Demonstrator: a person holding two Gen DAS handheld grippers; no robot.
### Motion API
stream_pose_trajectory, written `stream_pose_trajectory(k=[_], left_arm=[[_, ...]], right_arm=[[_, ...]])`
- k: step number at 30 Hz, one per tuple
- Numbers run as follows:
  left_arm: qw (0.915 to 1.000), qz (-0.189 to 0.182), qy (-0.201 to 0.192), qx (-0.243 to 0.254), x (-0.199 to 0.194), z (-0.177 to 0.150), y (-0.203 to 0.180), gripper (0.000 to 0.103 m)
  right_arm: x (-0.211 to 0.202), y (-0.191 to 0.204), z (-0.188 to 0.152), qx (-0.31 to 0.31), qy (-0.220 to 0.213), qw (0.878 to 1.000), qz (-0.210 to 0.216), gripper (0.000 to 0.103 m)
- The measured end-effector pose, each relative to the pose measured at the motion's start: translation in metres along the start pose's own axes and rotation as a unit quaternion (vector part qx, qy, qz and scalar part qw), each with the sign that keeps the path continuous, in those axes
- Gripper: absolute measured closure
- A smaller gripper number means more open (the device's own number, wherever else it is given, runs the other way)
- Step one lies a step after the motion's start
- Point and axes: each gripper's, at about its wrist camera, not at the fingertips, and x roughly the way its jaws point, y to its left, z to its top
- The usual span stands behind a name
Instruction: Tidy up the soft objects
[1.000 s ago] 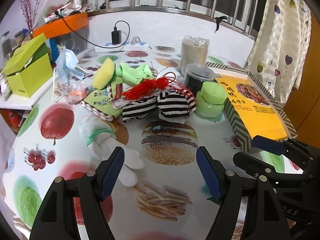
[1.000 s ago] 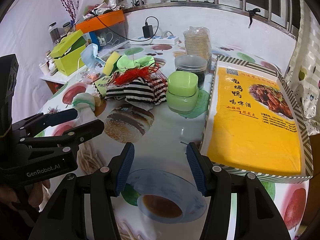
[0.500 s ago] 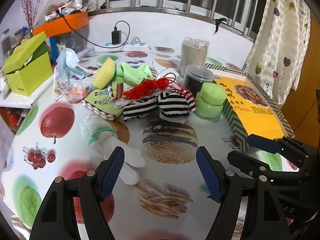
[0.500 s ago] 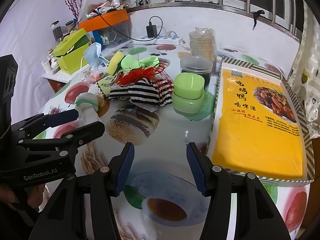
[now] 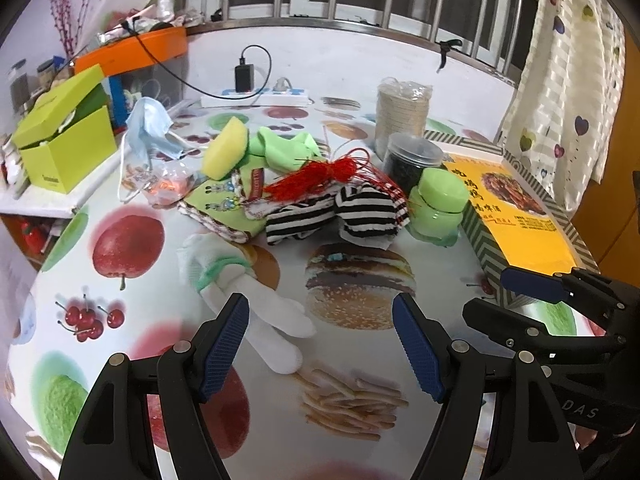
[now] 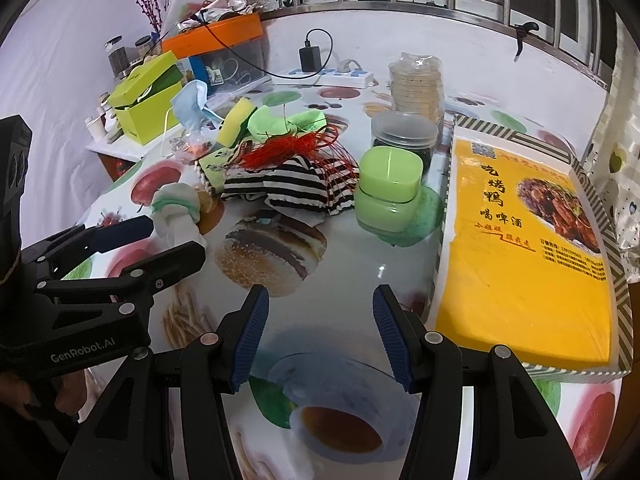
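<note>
A heap of soft things lies mid-table: a black-and-white striped cloth (image 5: 336,212) (image 6: 288,184), a red tassel (image 5: 316,178), a yellow sponge (image 5: 224,152), a light green cloth (image 5: 286,150), a patterned green towel (image 5: 218,208) and a blue face mask (image 5: 150,128). A white glove with a green cuff (image 5: 244,292) (image 6: 176,208) lies nearer, just ahead of my left gripper (image 5: 320,344), which is open and empty. My right gripper (image 6: 318,334) is also open and empty, over the bare tablecloth to the right.
A yellow flat box (image 6: 528,240) fills the right side. A green jar (image 6: 388,188), a dark lidded jar (image 6: 404,136) and a wrapped stack of discs (image 6: 418,84) stand behind the heap. A lime box (image 5: 60,148), an orange-lidded bin (image 5: 136,56) and a power strip (image 5: 256,98) line the back left.
Both grippers have drawn back slightly from the heap, still open. Nothing on the table has moved.
</note>
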Motion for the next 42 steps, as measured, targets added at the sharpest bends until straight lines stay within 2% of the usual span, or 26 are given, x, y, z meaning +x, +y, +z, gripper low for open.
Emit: stream_pose_trajectory(k=[20,35,42], left_arm=[[0.9986,0.035,0.005,-0.039,0.010,0.006,0.037,0.028],[0.9952,0.046,0.029,-0.082,0.035,0.005,0.072,0.028],[0.9934,0.060,0.028,-0.094,0.047,0.011,0.085,0.028]], right_arm=[[0.023,0.014,0.021,-0.021,0.011,1.000,0.018,0.048],[0.051,0.031,0.042,-0.045,0.017,0.998,0.039,0.048],[0.066,0.036,0.056,-0.049,0.016,0.998,0.038,0.048]])
